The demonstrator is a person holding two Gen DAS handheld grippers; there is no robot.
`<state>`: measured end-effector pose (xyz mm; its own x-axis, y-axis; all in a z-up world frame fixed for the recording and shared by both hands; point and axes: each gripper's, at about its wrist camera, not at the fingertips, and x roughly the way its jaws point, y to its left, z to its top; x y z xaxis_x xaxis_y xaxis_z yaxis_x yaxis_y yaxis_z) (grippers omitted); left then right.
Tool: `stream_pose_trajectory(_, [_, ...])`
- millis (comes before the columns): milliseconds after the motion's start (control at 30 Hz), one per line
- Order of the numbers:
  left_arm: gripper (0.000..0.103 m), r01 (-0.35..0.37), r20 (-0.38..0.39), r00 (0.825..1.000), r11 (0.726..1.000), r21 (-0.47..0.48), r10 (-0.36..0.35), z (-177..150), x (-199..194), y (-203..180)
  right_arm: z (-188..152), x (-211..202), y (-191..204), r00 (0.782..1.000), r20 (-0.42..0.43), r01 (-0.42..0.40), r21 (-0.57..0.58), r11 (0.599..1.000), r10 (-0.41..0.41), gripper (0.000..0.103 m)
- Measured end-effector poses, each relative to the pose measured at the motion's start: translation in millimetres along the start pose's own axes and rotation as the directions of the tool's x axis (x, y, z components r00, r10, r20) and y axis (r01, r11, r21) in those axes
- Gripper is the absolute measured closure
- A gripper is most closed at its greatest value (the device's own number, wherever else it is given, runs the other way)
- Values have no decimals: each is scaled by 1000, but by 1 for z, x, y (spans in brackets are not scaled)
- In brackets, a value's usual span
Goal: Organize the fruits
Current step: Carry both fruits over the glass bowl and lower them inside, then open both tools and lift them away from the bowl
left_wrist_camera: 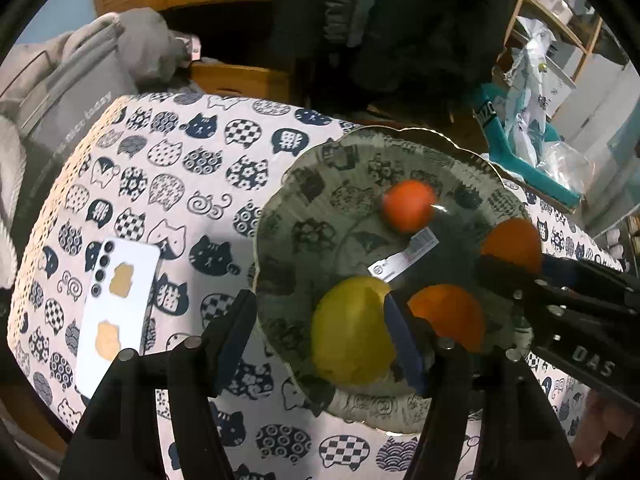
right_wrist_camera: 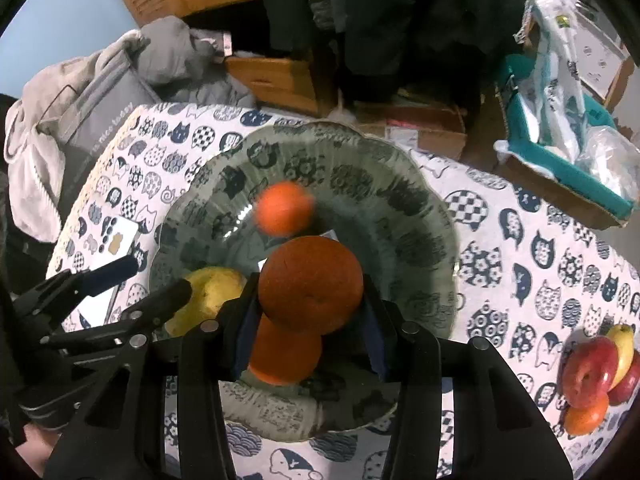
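Note:
A scalloped glass plate (left_wrist_camera: 280, 184) (right_wrist_camera: 420, 184) lies on a cat-print tablecloth. My left gripper (left_wrist_camera: 320, 308) (right_wrist_camera: 152, 280) stands open over the plate's near-left part. A yellow fruit (left_wrist_camera: 352, 332) (right_wrist_camera: 212, 292) rests on the plate between its fingers, with a gap at the left pad. My right gripper (right_wrist_camera: 310, 288) is shut on a large orange (right_wrist_camera: 310, 284) (left_wrist_camera: 512, 244), held just above the plate. A second orange (left_wrist_camera: 448, 316) (right_wrist_camera: 284, 352) lies on the plate under it. A smaller, blurred orange fruit (left_wrist_camera: 408, 206) (right_wrist_camera: 284, 208) sits farther back on the plate.
A white phone (left_wrist_camera: 116, 312) lies on the cloth left of the plate. Red apples, a yellow fruit and an orange are piled at the table's right (right_wrist_camera: 596, 368). A label sticker (left_wrist_camera: 404, 256) lies in the plate. A grey bag (right_wrist_camera: 100, 112) and a teal box (right_wrist_camera: 560, 168) stand beyond the table.

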<state>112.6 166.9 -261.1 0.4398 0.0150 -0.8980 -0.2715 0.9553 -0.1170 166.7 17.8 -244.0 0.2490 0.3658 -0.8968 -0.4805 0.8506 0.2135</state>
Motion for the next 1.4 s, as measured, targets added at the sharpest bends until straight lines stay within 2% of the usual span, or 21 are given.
stream_pose_trajectory(233, [35, -18, -13, 1000, 1000, -15, 18, -9, -3, 12, -2, 19, 6, 999, -48, -5, -4, 1000, 5, 57])
stream_pose_trajectory(467, [35, -19, -9, 1000, 999, -29, 19, -10, -8, 20, 1, 16, 12, 1000, -29, -4, -9, 1000, 4, 48])
stream_pose_trajectory(600, [35, -16, -1, 1000, 999, -31, 16, -10, -13, 20, 2, 9, 13, 1000, -17, 0, -11, 1000, -1, 47])
stream_pose_trajectory(733, [35, -15, 11, 1000, 1000, -24, 15, -8, -20, 15, 3, -4, 11, 999, 11, 30, -6, 1000, -30, 47])
stream_pose_trajectory(867, [26, -16, 28, 999, 1000, -14, 16, -7, -27, 10, 5, -23, 8, 997, 51, 56, 0, 998, -56, 43])
stream_pose_trajectory(1400, [16, 16, 113, 993, 999, 35, -20, -4, -78, -23, -6, -109, -13, 969, 202, 139, 34, 990, -143, 33])
